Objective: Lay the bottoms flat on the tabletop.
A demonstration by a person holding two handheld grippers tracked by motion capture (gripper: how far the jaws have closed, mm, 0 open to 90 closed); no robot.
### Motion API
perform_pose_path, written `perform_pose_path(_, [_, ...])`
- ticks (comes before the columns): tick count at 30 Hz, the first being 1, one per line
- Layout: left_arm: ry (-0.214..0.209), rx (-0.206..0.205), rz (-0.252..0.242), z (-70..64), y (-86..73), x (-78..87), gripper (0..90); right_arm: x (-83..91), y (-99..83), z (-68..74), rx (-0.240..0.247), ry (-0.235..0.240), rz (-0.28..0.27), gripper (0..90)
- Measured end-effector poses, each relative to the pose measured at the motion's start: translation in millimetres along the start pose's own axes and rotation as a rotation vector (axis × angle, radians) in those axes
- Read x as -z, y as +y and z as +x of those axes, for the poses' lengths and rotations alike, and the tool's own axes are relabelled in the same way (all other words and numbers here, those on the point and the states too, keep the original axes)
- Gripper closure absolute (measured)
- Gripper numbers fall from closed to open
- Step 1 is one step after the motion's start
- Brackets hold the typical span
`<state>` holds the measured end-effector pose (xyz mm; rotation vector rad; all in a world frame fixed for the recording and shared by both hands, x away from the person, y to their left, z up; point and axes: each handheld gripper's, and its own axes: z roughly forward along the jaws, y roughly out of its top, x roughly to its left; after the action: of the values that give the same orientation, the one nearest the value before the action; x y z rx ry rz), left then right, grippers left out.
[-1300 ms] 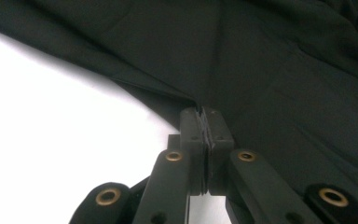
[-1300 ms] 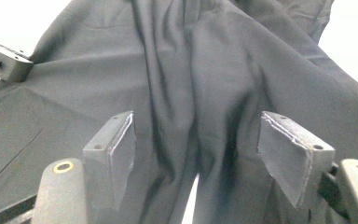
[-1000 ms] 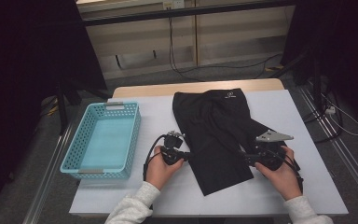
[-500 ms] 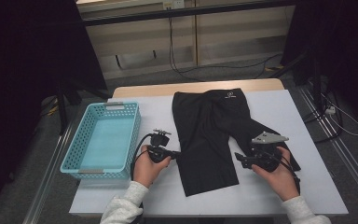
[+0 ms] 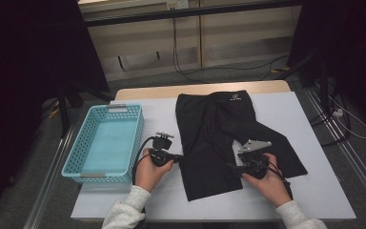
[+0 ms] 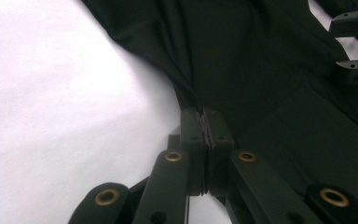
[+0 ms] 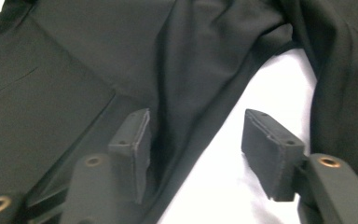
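Black shorts (image 5: 214, 133) lie flat on the white table (image 5: 314, 186), waistband at the far side and legs toward me. My left gripper (image 5: 177, 157) is shut on the outer edge of the left leg; in the left gripper view its jaws (image 6: 206, 123) pinch a fold of the shorts (image 6: 261, 56). My right gripper (image 5: 229, 167) stands open at the inner edge of that same leg. In the right gripper view (image 7: 196, 128) one jaw rests on the shorts (image 7: 98, 56) and the other is over bare table between the legs.
A light blue plastic basket (image 5: 76, 152) stands empty at the left of the table, close to my left hand. The table's front edge is just behind both hands. Bare white table lies right of the shorts. Cables run across the floor beyond.
My left gripper has pulled the leg's edge to the left, straightening the leg. The right gripper has slid left from the right leg to the gap between the legs.
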<state>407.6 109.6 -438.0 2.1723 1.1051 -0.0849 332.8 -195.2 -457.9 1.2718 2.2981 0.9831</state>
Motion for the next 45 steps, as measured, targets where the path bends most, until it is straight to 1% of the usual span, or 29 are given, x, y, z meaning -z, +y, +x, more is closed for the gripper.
perform_pose_path(1, [0.001,0.0,0.001,0.1,0.0,0.7,88.3,-0.2,0.8,0.2,-0.007,0.001,0.003,47.3])
perform_pose_path(2, [0.005,0.004,0.0,-0.2,-0.3,1.3,88.4,-0.1,1.0,0.4,-0.005,0.004,0.003,52.1])
perform_pose_path(3, [0.003,0.005,-0.002,-0.2,-0.5,1.5,88.4,0.4,1.0,0.8,-0.001,0.02,0.002,59.4])
perform_pose_path(5, [0.007,0.005,0.002,0.4,-0.6,2.6,88.4,0.5,1.1,1.4,-0.007,0.029,0.002,63.5])
perform_pose_path(6, [0.008,0.005,0.002,0.6,-0.7,3.2,88.4,0.4,1.1,2.0,-0.001,0.034,0.0,66.0])
perform_pose_path(7, [0.011,0.006,0.008,0.8,-0.8,3.9,88.5,0.5,1.2,2.7,0.0,0.044,0.001,68.5])
perform_pose_path(10, [0.018,0.006,0.004,1.5,-1.1,7.8,88.6,0.8,1.6,6.0,-0.001,0.075,0.008,75.6])
perform_pose_path(12, [0.026,0.015,-0.005,3.6,-1.1,11.6,88.6,0.7,1.5,8.1,-0.007,0.104,0.011,80.9])
perform_pose_path(14, [0.028,0.027,-0.007,5.8,-1.8,13.4,88.6,0.1,1.6,10.2,-0.004,0.122,0.011,85.9])
perform_pose_path(15, [0.032,0.027,-0.009,6.5,-2.0,14.0,88.7,-0.4,1.8,11.9,-0.005,0.133,0.012,86.2])
perform_pose_path(19, [0.04,0.026,-0.008,6.9,-2.5,14.2,88.6,-0.5,2.9,17.4,0.018,0.138,0.016,87.9])
perform_pose_path(26, [0.045,0.028,0.004,8.7,-3.2,13.5,87.6,1.7,2.5,19.1,0.03,0.153,0.029,88.3])
perform_pose_path(27, [0.053,0.031,-0.007,8.4,-2.9,13.6,86.2,2.4,2.0,19.4,0.034,0.156,0.031,88.4])
perform_pose_path(29, [0.078,0.032,-0.042,9.6,-2.0,14.7,75.9,4.0,1.1,19.3,0.042,0.155,0.036,88.4])
perform_pose_path(31, [0.09,0.048,-0.077,12.8,-1.0,15.7,68.0,5.2,0.5,18.7,0.046,0.157,0.04,88.5])
perform_pose_path(32, [0.102,0.048,-0.087,13.5,-0.7,15.3,62.2,5.7,0.2,18.4,0.044,0.16,0.042,88.5])
perform_pose_path(33, [0.117,0.046,-0.089,14.6,-0.4,14.5,58.6,5.8,0.0,18.2,0.044,0.163,0.042,88.5])
perform_pose_path(35, [0.122,0.061,-0.094,16.3,-0.1,10.6,54.6,6.3,-0.2,18.4,0.048,0.165,0.044,88.5])
perform_pose_path(36, [0.134,0.056,-0.091,17.2,0.2,8.5,53.6,6.3,-0.2,18.7,0.05,0.165,0.045,88.5])
perform_pose_path(39, [0.151,0.051,-0.105,19.4,1.2,2.3,49.9,6.7,-0.1,19.0,0.054,0.168,0.048,88.5])
perform_pose_path(41, [0.162,0.046,-0.105,21.9,1.2,-0.7,47.6,8.1,-0.6,18.2,0.059,0.167,0.055,88.5])
perform_pose_path(43, [0.154,0.049,-0.112,22.3,1.4,-1.2,48.1,11.0,-2.1,16.1,0.059,0.161,0.062,88.6])
perform_pose_path(45, [0.159,0.042,-0.126,21.5,1.9,-2.5,48.5,13.5,-4.5,13.9,0.054,0.162,0.065,88.6])
